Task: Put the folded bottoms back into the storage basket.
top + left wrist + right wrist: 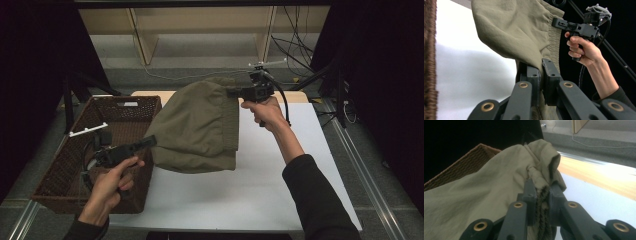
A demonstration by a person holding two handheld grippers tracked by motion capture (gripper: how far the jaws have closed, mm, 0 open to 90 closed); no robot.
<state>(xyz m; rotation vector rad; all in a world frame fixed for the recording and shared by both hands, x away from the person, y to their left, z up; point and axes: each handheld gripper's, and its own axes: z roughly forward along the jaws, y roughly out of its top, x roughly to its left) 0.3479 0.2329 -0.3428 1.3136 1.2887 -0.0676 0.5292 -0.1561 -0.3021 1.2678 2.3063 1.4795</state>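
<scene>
So on the left you've got the brown wicker basket (75,165) sitting at the left edge of the white counter (280,190), and your left tool (148,142) is just over its right rim, clamped on the near-left edge of the olive green garment (200,125). In the left gripper view the fabric is pinched tight between the jaws. The garment hangs in the air between your two hands, its lower fold drooping to the counter right beside the basket. Over on the right, your right tool (235,92) is held higher and farther back, clamped on the bunched elastic waistband (541,195).
</scene>
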